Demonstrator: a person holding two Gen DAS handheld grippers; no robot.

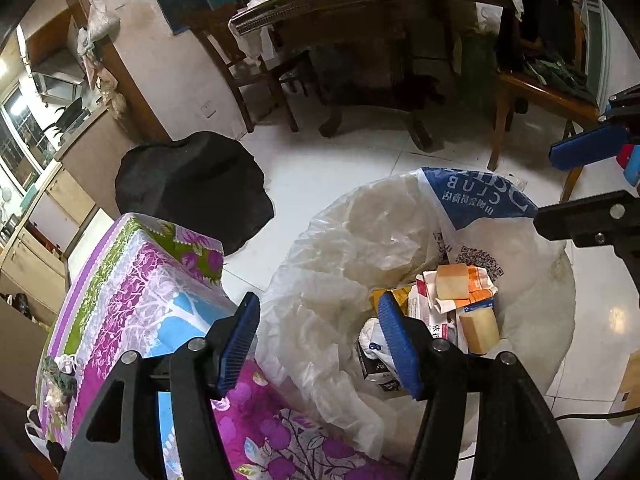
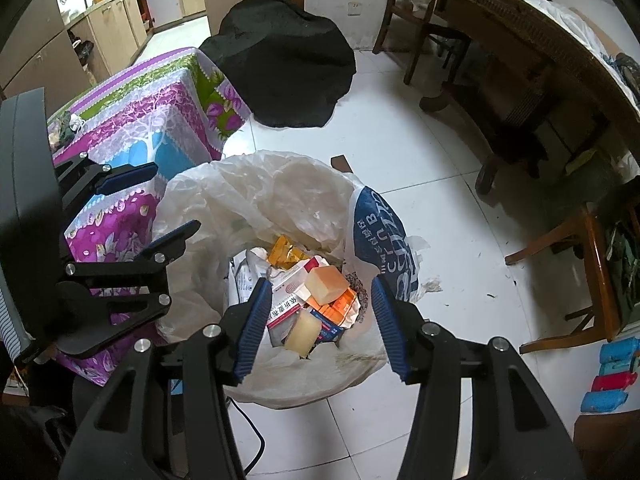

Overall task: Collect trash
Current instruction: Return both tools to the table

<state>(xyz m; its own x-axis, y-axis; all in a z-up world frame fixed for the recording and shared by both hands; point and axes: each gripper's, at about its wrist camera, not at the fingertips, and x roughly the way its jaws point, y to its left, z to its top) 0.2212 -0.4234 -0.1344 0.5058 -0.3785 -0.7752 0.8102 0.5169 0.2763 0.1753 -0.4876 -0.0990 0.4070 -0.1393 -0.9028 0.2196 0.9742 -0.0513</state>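
Right wrist view: my right gripper [image 2: 320, 322] hangs with jaws apart and empty; the trash [image 2: 316, 292] lies below, between them, inside the white bag [image 2: 256, 196]. My left gripper [image 1: 320, 344] is likewise parted, gripping nothing, over that bag's near edge.

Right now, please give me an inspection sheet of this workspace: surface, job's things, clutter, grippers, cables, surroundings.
Surface: white tiled floor, glossy, small dark specks near the chair.
Job's things: trash bin lined with a white plastic bag; inside lie cartons, wrappers and two pale blocks.
Clutter: black cloth heap on the floor behind the bin; rolled blue and red items at the right edge.
Grippers: left gripper open over the bin, nothing between the pads; right gripper open over the bin, also empty.
Cables: one black cable on the floor by the bin's near side.
Surroundings: floral-covered table beside the bin, wooden dining table, chairs, kitchen cabinets.
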